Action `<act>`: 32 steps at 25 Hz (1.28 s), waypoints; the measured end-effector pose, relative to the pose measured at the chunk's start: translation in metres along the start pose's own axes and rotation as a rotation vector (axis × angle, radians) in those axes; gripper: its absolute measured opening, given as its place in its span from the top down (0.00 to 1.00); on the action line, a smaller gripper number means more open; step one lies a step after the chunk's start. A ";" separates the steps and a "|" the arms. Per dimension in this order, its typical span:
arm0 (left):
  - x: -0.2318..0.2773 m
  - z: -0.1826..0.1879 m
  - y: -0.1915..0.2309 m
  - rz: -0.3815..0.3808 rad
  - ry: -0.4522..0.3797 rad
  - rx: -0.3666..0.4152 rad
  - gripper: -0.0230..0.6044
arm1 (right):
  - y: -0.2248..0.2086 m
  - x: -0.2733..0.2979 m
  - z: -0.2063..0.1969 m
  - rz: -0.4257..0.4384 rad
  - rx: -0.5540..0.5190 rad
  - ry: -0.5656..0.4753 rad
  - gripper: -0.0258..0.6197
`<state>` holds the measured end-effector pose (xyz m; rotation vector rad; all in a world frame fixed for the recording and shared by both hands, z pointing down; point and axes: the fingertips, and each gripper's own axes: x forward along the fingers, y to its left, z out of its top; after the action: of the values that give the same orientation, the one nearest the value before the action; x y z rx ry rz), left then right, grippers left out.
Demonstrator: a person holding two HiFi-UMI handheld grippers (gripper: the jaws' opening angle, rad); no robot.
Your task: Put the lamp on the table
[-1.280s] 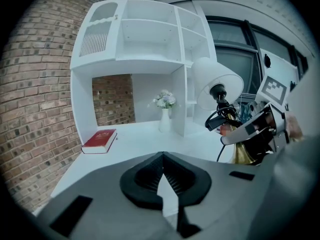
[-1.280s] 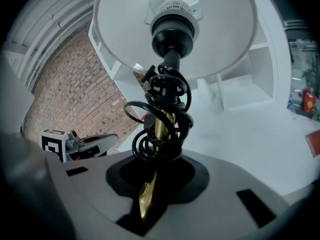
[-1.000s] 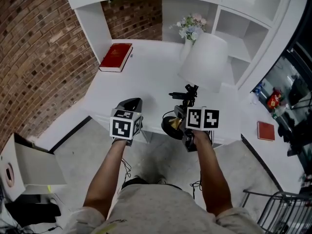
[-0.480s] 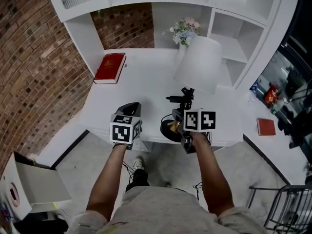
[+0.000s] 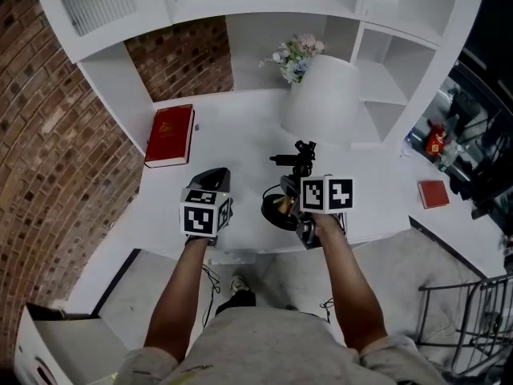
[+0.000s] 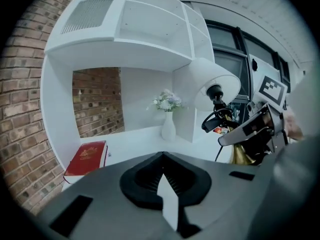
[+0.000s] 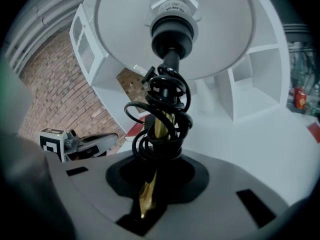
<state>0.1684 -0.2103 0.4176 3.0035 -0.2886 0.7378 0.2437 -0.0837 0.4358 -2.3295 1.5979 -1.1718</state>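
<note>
The lamp has a white shade (image 5: 325, 99), a brass stem (image 7: 159, 126) wound with black cord, and a round black base (image 5: 277, 212). My right gripper (image 5: 300, 208) is shut on the stem low down, just above the base, and holds the lamp upright and leaning slightly away. The base is over the white table (image 5: 232, 135) near its front edge; whether it touches the top I cannot tell. In the right gripper view the shade's underside (image 7: 175, 29) fills the top, above the right gripper (image 7: 152, 171). My left gripper (image 5: 214, 176) is shut and empty, left of the base; the left gripper (image 6: 162, 156) sees the shade (image 6: 210, 86) at its right.
A red book (image 5: 170, 133) lies at the table's back left. A white vase of flowers (image 5: 295, 54) stands behind the shade, under white shelving (image 5: 385, 62). Brick wall (image 5: 56, 167) runs along the left. A small red book (image 5: 434, 192) lies on a surface at right, with a wire rack (image 5: 469, 319) below.
The person has stepped closer to the table. Both grippers and the lamp have moved forward, so the base is now further in from the front edge. The grip has not changed.
</note>
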 end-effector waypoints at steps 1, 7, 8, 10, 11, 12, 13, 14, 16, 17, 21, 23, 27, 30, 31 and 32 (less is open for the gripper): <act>0.004 0.003 0.008 -0.013 -0.001 0.003 0.98 | 0.003 0.006 0.004 -0.011 0.006 -0.004 0.83; 0.019 0.020 0.044 -0.083 -0.027 0.017 0.98 | 0.020 0.030 0.022 -0.077 0.032 -0.032 0.83; 0.021 0.022 0.048 -0.095 -0.027 0.024 0.98 | 0.022 0.034 0.025 -0.086 0.035 -0.035 0.83; 0.025 0.024 0.057 -0.116 -0.026 0.038 0.98 | 0.027 0.042 0.029 -0.102 0.037 -0.040 0.83; 0.026 0.025 0.062 -0.126 -0.026 0.044 0.97 | 0.028 0.045 0.031 -0.110 0.039 -0.044 0.83; 0.029 0.025 0.065 -0.136 -0.026 0.050 0.98 | 0.029 0.049 0.033 -0.119 0.041 -0.048 0.83; 0.031 0.026 0.068 -0.146 -0.026 0.055 0.98 | 0.030 0.051 0.034 -0.128 0.045 -0.051 0.83; 0.033 0.026 0.071 -0.156 -0.026 0.060 0.97 | 0.030 0.054 0.034 -0.137 0.049 -0.054 0.83; 0.037 0.026 0.074 -0.173 -0.024 0.069 0.98 | 0.030 0.058 0.034 -0.153 0.060 -0.056 0.83; 0.039 0.026 0.075 -0.181 -0.023 0.074 0.98 | 0.030 0.059 0.034 -0.160 0.065 -0.057 0.83; 0.045 0.025 0.077 -0.208 -0.018 0.086 0.98 | 0.029 0.065 0.033 -0.184 0.080 -0.060 0.83; 0.047 0.024 0.077 -0.220 -0.017 0.086 0.98 | 0.029 0.066 0.032 -0.192 0.084 -0.060 0.83; 0.052 0.023 0.076 -0.238 -0.017 0.085 0.97 | 0.029 0.067 0.033 -0.206 0.082 -0.060 0.83; 0.053 0.022 0.076 -0.244 -0.015 0.081 0.97 | 0.028 0.068 0.032 -0.219 0.077 -0.056 0.84; 0.053 0.021 0.077 -0.245 -0.014 0.079 0.97 | 0.028 0.069 0.032 -0.221 0.076 -0.055 0.84; 0.052 0.020 0.078 -0.245 -0.014 0.077 0.98 | 0.028 0.070 0.031 -0.223 0.074 -0.052 0.84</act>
<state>0.2086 -0.2970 0.4229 3.0381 0.1096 0.7198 0.2529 -0.1652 0.4386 -2.5177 1.2822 -1.1766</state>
